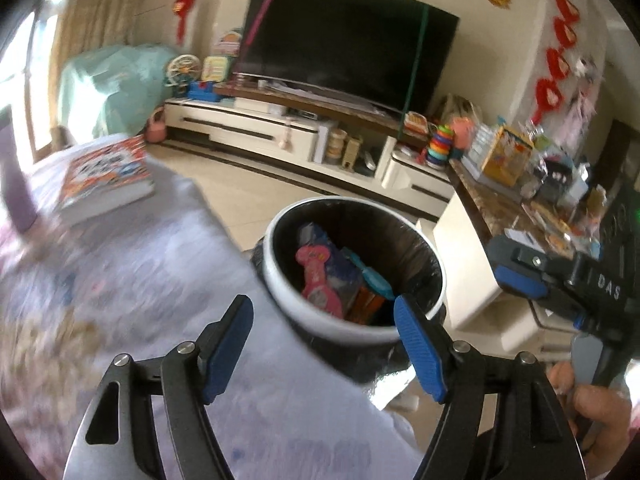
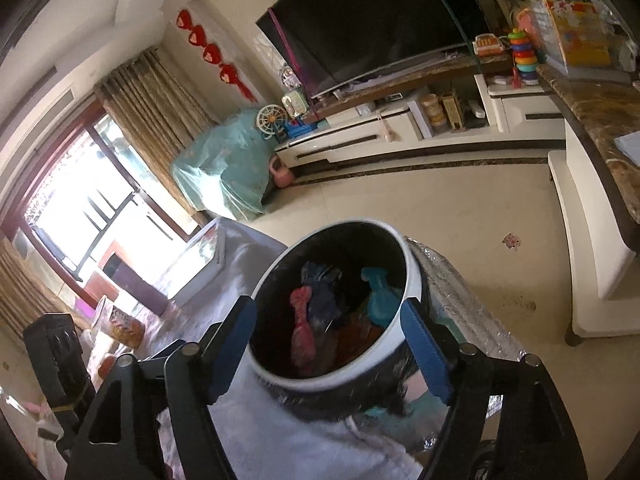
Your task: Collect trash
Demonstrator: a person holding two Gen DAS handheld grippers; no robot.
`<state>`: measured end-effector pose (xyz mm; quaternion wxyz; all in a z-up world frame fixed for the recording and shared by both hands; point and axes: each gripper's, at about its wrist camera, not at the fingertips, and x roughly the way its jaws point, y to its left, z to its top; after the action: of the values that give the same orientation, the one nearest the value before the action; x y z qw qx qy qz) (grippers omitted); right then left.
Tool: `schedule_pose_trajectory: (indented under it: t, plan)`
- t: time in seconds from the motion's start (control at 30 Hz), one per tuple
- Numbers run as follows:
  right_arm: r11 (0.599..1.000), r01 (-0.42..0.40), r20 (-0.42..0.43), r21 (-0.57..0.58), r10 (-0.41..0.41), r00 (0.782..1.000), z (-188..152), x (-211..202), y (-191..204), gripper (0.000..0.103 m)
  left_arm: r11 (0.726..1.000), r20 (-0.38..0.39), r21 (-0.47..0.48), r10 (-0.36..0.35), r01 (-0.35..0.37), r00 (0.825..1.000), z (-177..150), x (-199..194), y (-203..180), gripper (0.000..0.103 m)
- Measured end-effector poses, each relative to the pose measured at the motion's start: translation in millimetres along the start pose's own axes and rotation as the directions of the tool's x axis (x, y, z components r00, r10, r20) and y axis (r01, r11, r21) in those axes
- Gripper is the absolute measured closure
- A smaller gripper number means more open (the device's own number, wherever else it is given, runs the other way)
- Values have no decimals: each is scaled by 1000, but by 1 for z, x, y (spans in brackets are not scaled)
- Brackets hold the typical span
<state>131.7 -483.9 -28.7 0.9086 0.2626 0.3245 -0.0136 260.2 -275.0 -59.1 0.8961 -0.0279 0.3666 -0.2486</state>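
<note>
A round trash bin with a white rim [image 1: 436,276] and black liner stands beside the cloth-covered table [image 1: 160,280]. It holds a pink wrapper [image 1: 316,276], a teal piece [image 1: 374,280] and orange packaging. The bin's rim also shows in the right wrist view [image 2: 414,276], with a pink wrapper [image 2: 302,328] and teal piece [image 2: 382,296] inside. My left gripper [image 1: 324,344] is open and empty, just in front of the bin. My right gripper [image 2: 330,344] is open and empty, above the bin's near rim; it also appears in the left wrist view [image 1: 532,276] to the right.
A book [image 1: 106,174] lies on the table's far left. A TV [image 1: 344,44] stands on a low white cabinet [image 1: 248,128]. A cluttered marble-topped sideboard [image 1: 504,204] is on the right. A sticker [image 2: 511,241] lies on the tiled floor [image 2: 460,208].
</note>
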Motion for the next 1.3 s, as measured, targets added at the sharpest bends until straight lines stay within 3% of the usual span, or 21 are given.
schedule_pose_trajectory:
  t: [0.13, 0.33, 0.53, 0.63, 0.8, 1.03, 1.17, 1.3]
  plan:
    - [1000, 14, 28, -25, -13, 1000, -25, -16, 14, 14, 999, 33, -44, 21, -20, 999, -33, -36, 9, 25]
    - [994, 46, 60, -99, -40, 997, -62, -36, 43, 10, 996, 71, -89, 38, -31, 997, -69, -85, 15, 20]
    - [978, 93, 148, -185, -66, 987, -74, -64, 70, 10, 994, 157, -88, 77, -63, 985, -84, -142, 15, 14]
    - [955, 132, 256, -265, -62, 965, -76, -89, 94, 0, 992, 231, -74, 116, -101, 966, -92, -172, 10, 1]
    - [915, 215, 413, -341, -59, 909, -91, -114, 117, 0, 979, 316, -63, 204, -194, 926, -119, -200, -1, 1]
    - [910, 243, 422, -337, -85, 903, -118, -102, 110, 0, 951, 372, -63, 303, -302, 877, -156, -202, -14, 1]
    - [913, 248, 422, -323, -95, 902, -129, -95, 106, 0, 938, 376, -59, 339, -342, 863, -169, -198, -22, 1]
    - [912, 252, 419, -324, -101, 902, -137, -92, 105, 0, 934, 367, -57, 349, -354, 862, -172, -197, -26, 1]
